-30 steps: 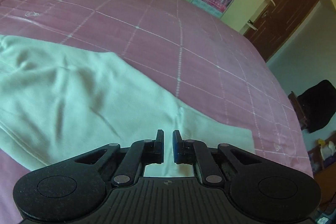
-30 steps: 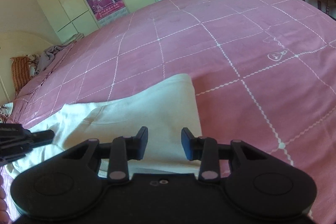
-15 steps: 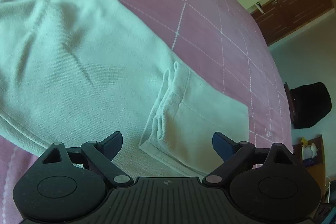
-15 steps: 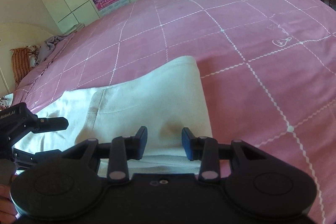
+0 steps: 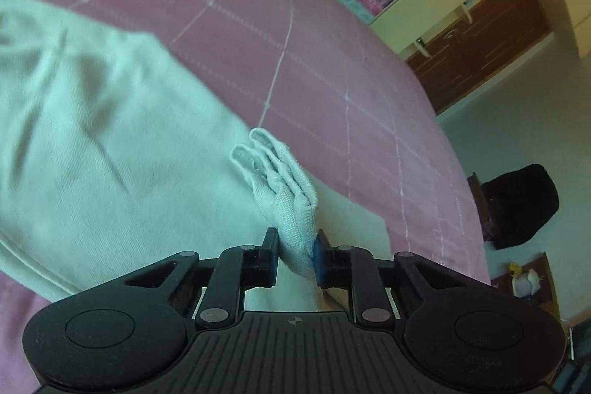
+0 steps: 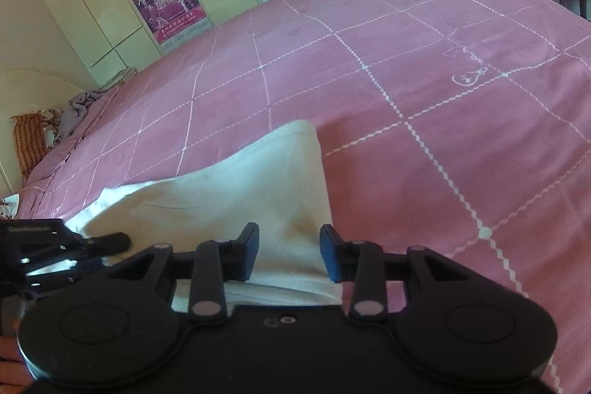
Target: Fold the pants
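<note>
Covering the bed [image 6: 424,91], a pink checked spread carries the pale pants [image 5: 110,143], which run from 9 o'clock toward the centre in the left view. At 6 o'clock, the left claw [image 5: 295,255] has just closed and pinches a bunched fold. The right claw [image 6: 290,252] stands apart over the cloth's edge.

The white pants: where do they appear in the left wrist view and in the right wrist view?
Left wrist view: the white pants fill the left and centre; the left tongs pinch a bunched fold.
Right wrist view: the pants lie at lower centre, running between the right tongs.
Shared landmark: the pink checked bedspread under them.
</note>
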A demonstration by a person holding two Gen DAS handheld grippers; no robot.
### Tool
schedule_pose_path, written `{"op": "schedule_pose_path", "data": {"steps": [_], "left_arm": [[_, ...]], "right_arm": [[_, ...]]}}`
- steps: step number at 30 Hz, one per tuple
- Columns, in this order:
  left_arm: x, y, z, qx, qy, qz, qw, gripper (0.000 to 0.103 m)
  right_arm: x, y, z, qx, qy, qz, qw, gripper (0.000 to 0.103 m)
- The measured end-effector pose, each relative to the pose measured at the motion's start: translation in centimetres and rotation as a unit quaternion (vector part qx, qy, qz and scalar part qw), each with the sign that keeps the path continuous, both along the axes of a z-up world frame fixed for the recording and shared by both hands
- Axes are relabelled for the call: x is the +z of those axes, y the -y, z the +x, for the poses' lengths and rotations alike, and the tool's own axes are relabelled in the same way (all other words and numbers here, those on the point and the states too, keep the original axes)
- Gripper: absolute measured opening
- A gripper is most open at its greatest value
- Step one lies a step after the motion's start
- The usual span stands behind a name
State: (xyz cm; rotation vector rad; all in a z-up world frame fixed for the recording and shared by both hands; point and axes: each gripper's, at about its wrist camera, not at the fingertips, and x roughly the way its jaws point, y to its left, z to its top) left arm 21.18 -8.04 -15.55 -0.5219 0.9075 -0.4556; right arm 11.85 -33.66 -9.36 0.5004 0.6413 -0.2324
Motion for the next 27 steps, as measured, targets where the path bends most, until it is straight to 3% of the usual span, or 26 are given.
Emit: {"op": "schedule_pose_path", "data": {"steps": [3, 5, 7, 9, 10, 13, 15, 16, 19, 20, 23, 25, 27], "left_arm": [[1.0, -3.2, -0.4, 0.018, 0.021, 0.015, 0.9995, 0.019], [0.3, -5.2, -0.5, 0.029, 0.032, 0.061, 0.9972, 0.019], [-2.0, -7.1, 0.1, 0.025, -0.005, 0.084, 0.9961, 0.019], [-5.1, -7.3, 0.7, 0.009, -0.053, 0.120, 0.9913, 0.027], [-5.8, -7.4, 0.4, 0.006, -0.051, 0.118, 0.9917, 0.029], [-5.1, -7.6, 0.0, 0.012, -0.050, 0.122, 0.9912, 0.033], [-3.5, -8.2, -0.5, 0.032, -0.039, 0.126, 0.9908, 0.035], [-2.6, -8.2, -0.9, 0.043, -0.023, 0.126, 0.9908, 0.036], [-0.4, -8.8, -1.6, 0.069, 0.020, 0.132, 0.9886, 0.051], [0.1, -8.6, -1.6, 0.068, 0.032, 0.135, 0.9880, 0.056], [0.4, -6.8, -0.9, 0.036, 0.043, 0.146, 0.9877, 0.059], [-0.9, -5.2, -0.2, 0.004, 0.023, 0.166, 0.9859, 0.061], [-3.2, -3.9, 0.1, -0.015, -0.003, 0.214, 0.9768, 0.061]], "right_arm": [[0.6, -0.2, 0.7, 0.006, 0.006, -0.001, 1.000, 0.037], [0.7, -0.9, 1.4, 0.021, 0.003, -0.003, 1.000, 0.037], [0.5, -2.3, 2.2, 0.043, -0.005, -0.011, 0.999, 0.037], [-0.1, -4.0, 3.0, 0.061, -0.022, -0.026, 0.998, 0.036], [-0.5, -4.8, 3.4, 0.068, -0.032, -0.035, 0.997, 0.036], [-2.6, -6.7, 4.8, 0.097, -0.095, -0.072, 0.988, 0.036], [-2.6, -7.8, 5.1, 0.119, -0.106, -0.119, 0.980, 0.035], [-2.3, -7.9, 5.2, 0.120, -0.109, -0.122, 0.979, 0.035], [-0.6, -8.1, 4.8, 0.113, -0.073, -0.109, 0.985, 0.036], [-0.2, -8.5, 4.9, 0.113, -0.064, -0.111, 0.985, 0.037], [0.1, -9.5, 5.7, 0.117, -0.054, -0.113, 0.985, 0.037], [0.0, -10.0, 6.4, 0.116, -0.055, -0.113, 0.985, 0.037], [-0.6, -10.3, 6.8, 0.109, -0.067, -0.121, 0.984, 0.037]]}}
